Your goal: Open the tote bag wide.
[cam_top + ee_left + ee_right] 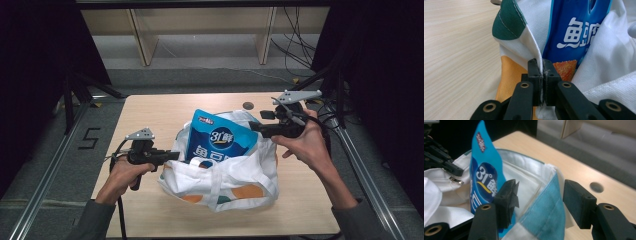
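A white cloth bag [235, 172] with green and orange patches lies in the middle of the table. A blue snack pouch [220, 140] stands upright in its mouth. My left gripper [175, 155] is shut on the bag's left rim; in the left gripper view the white hem [537, 53] runs straight down between the closed jaws [541, 72], with the pouch [579, 30] just behind. My right gripper [253, 128] is open at the bag's right rim. In the right gripper view the light-blue rim fold [546, 207] stands between its spread jaws [541, 196], untouched, beside the pouch [484, 170].
The wooden table [150, 115] has a small round hole [248, 105] at the back, also seen as a dark hole [596, 187] right of the bag. Metal rails run along both table sides. Wooden shelving [200, 30] and cables stand behind.
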Demonstrator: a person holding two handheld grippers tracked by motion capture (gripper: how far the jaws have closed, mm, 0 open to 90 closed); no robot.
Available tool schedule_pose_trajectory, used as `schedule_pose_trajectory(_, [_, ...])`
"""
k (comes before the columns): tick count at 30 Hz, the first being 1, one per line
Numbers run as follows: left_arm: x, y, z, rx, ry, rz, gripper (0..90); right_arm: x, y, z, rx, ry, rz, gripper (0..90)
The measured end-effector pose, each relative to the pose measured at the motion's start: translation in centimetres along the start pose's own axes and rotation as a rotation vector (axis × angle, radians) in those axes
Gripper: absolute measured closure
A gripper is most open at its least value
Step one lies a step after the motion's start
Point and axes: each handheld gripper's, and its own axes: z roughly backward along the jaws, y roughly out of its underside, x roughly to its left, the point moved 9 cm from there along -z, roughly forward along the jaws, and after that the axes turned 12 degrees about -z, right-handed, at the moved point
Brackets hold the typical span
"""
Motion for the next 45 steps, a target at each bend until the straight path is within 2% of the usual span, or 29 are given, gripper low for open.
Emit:
schedule_pose_trajectory(1, [0.0, 0.1, 0.0, -0.002, -0.002, -0.003, 86.1, 0.0, 0.0, -0.6, 0.014, -0.01, -0.035, 48.0])
schedule_pose_trajectory(2, [-0.1, 0.1, 0.0, -0.01, -0.001, -0.005, 86.2, -0.2, -0.1, -0.9, 0.02, -0.005, -0.018, 49.7])
schedule_pose_trajectory(3, [-0.2, 0.2, 0.1, -0.006, -0.004, -0.007, 86.2, -0.8, 0.3, -1.0, 0.065, 0.026, 0.014, 52.6])
schedule_pose_trajectory(5, [-0.5, 0.4, 0.3, -0.013, 0.011, -0.013, 86.2, -0.7, 0.7, -1.6, 0.073, 0.026, -0.025, 58.5])
schedule_pose_trajectory(7, [-0.7, 0.5, 0.3, -0.009, 0.011, -0.023, 86.2, -0.7, 1.6, -1.4, 0.138, 0.026, 0.012, 71.9])
schedule_pose_trajectory(8, [-0.8, 0.6, 0.3, -0.017, 0.009, -0.028, 86.3, -0.8, 2.0, -1.4, 0.155, 0.005, 0.067, 79.9])
schedule_pose_trajectory(9, [-0.9, 0.7, 0.4, -0.011, 0.003, -0.032, 86.3, -0.6, 2.5, -1.3, 0.154, -0.009, 0.09, 85.7])
schedule_pose_trajectory(11, [-0.9, 1.0, 0.6, -0.008, 0.012, -0.041, 86.3, -0.5, 3.9, -0.7, 0.199, -0.039, 0.104, 88.1])
schedule_pose_trajectory(13, [-0.9, 1.7, 0.6, -0.002, 0.017, -0.037, 86.4, -1.2, 5.5, -0.8, 0.205, -0.026, 0.115, 89.9])
schedule_pose_trajectory(15, [-0.9, 2.7, 0.5, 0.016, 0.021, -0.013, 86.5, -1.4, 7.6, -1.0, 0.24, -0.044, 0.103, 90.0])
schedule_pose_trajectory(16, [-0.7, 3.3, 0.3, 0.021, 0.014, -0.013, 86.5, -1.3, 9.0, -1.1, 0.258, -0.063, 0.075, 90.0])
schedule_pose_trajectory(17, [-0.4, 4.1, 0.1, 0.034, 0.01, 0.005, 86.5, -1.7, 10.1, -1.6, 0.251, -0.045, 0.101, 90.0])
schedule_pose_trajectory(19, [-0.1, 5.1, -0.2, 0.049, 0.011, 0.027, 86.7, -0.9, 13.0, -2.4, 0.283, -0.077, 0.068, 90.0])
schedule_pose_trajectory(21, [0.0, 6.1, -0.5, 0.052, 0.011, 0.04, 86.7, -0.5, 14.8, -3.6, 0.265, -0.078, 0.074, 90.0])
schedule_pose_trajectory(23, [-0.1, 7.0, -0.9, 0.072, 0.033, 0.047, 86.7, -0.3, 16.6, -4.3, 0.282, -0.062, 0.069, 90.0])
schedule_pose_trajectory(24, [0.0, 7.3, -1.2, 0.077, 0.026, 0.063, 86.8, -0.1, 17.0, -4.5, 0.282, -0.076, 0.065, 90.0])
schedule_pose_trajectory(25, [0.3, 7.6, -1.4, 0.075, 0.039, 0.061, 86.7, -0.4, 17.3, -4.9, 0.278, -0.046, 0.07, 90.0])
schedule_pose_trajectory(26, [0.5, 8.0, -1.6, 0.095, 0.042, 0.068, 86.8, -0.3, 17.5, -5.2, 0.279, -0.066, 0.069, 90.0])
schedule_pose_trajectory(28, [0.8, 8.6, -2.1, 0.094, 0.036, 0.076, 86.7, -0.6, 18.0, -5.5, 0.297, -0.043, 0.068, 90.0])
schedule_pose_trajectory(30, [1.1, 9.6, -2.5, 0.104, 0.058, 0.102, 86.8, -0.7, 18.5, -6.0, 0.318, -0.046, 0.075, 90.0])
schedule_pose_trajectory(31, [1.2, 10.0, -2.8, 0.102, 0.056, 0.118, 86.8, -0.9, 18.9, -6.7, 0.307, -0.039, 0.077, 90.0])
schedule_pose_trajectory(33, [1.6, 10.9, -3.3, 0.125, 0.034, 0.111, 86.8, -0.9, 19.8, -7.4, 0.344, -0.036, 0.053, 90.0])
schedule_pose_trajectory(35, [1.5, 11.3, -3.4, 0.128, 0.042, 0.129, 86.8, -0.6, 20.5, -7.7, 0.369, -0.048, 0.063, 90.0])
schedule_pose_trajectory(37, [1.3, 11.0, -3.3, 0.143, 0.014, 0.102, 86.7, -0.7, 20.2, -7.7, 0.359, -0.04, 0.054, 90.0])
schedule_pose_trajectory(39, [1.0, 10.6, -3.2, 0.148, 0.003, 0.1, 85.8, -0.9, 19.8, -7.8, 0.324, -0.04, 0.058, 89.4])
schedule_pose_trajectory(40, [1.0, 10.3, -3.0, 0.121, -0.004, 0.107, 84.0, -0.8, 19.6, -7.5, 0.328, -0.052, 0.053, 88.4])
schedule_pose_trajectory(41, [0.9, 10.2, -2.7, 0.121, 0.008, 0.11, 81.7, -0.9, 18.8, -7.3, 0.281, -0.057, 0.071, 85.9])
schedule_pose_trajectory(42, [0.8, 10.0, -2.5, 0.109, 0.004, 0.116, 79.4, -0.8, 18.0, -7.0, 0.24, -0.052, 0.054, 82.1])
schedule_pose_trajectory(45, [0.5, 9.1, -1.6, 0.088, -0.024, 0.105, 71.7, -0.4, 16.0, -5.2, 0.174, -0.038, 0.08, 75.4])
